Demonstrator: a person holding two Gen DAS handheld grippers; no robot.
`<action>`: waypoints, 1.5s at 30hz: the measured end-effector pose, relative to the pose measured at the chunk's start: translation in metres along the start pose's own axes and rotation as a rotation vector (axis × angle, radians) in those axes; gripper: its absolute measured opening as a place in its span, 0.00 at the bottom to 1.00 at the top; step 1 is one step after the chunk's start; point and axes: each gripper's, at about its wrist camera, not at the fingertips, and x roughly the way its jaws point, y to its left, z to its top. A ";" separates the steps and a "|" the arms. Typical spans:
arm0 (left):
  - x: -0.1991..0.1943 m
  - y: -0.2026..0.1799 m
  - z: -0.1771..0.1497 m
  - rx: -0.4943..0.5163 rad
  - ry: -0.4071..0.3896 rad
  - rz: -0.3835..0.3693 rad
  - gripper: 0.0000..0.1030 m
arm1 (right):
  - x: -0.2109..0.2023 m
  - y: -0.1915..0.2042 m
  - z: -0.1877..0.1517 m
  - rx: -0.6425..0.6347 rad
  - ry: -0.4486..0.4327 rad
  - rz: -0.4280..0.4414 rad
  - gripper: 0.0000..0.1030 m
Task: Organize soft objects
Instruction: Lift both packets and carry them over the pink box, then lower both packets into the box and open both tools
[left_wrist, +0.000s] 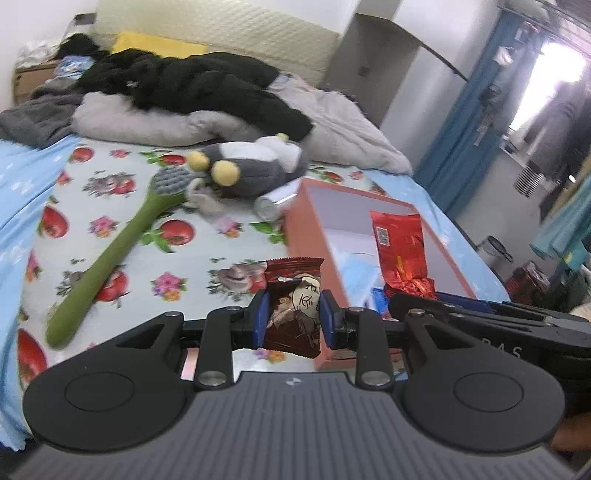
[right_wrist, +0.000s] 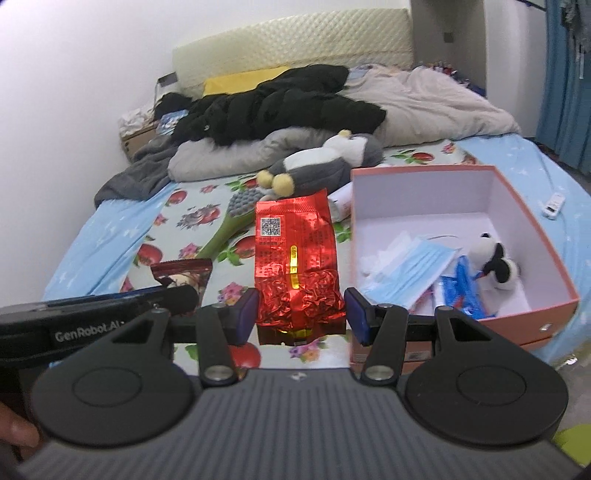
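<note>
Holding a packet in each gripper, the person has both tools side by side above the bed (right_wrist: 110, 225) with the fruit-print sheet. The left gripper (left_wrist: 293, 317) is clamped on a dark brown snack packet (left_wrist: 293, 314), blue pads pressing both edges, the packet standing upright between them. The right gripper (right_wrist: 301, 314) has a shiny red foil pouch (right_wrist: 295, 258) by its crinkled bottom end, QR code side up. The pouch fills the gap between the pads, so it looks gripped, though on the right-hand pad the contact is a bit hard to see.

Just to the right sits the pink box (right_wrist: 517, 295), open, white inside. In it there's a blue face mask (right_wrist: 410, 269), some blue and white wrapped bits, and a small black-and-white plush (right_wrist: 495, 264) against the right wall. From the left wrist view the red pouch (left_wrist: 400, 243) shows in front of the box (left_wrist: 306, 229).

Further up the bed lies a grey and white plush toy (left_wrist: 255, 166) with yellow feet, a green long-handled brush (left_wrist: 110, 258) touching it at the grey head, and a silvery can (left_wrist: 271, 206) tucked beside the box. Behind all that, a black jacket (right_wrist: 280, 107) is dumped over rumpled grey bedding.
</note>
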 end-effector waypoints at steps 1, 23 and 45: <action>0.001 -0.005 0.000 0.009 0.001 -0.011 0.33 | -0.004 -0.003 0.000 0.005 -0.005 -0.007 0.53; 0.098 -0.099 0.022 0.128 0.154 -0.162 0.33 | -0.017 -0.105 -0.006 0.204 0.007 -0.156 0.53; 0.288 -0.147 0.056 0.216 0.329 -0.129 0.35 | 0.101 -0.224 0.018 0.291 0.130 -0.232 0.53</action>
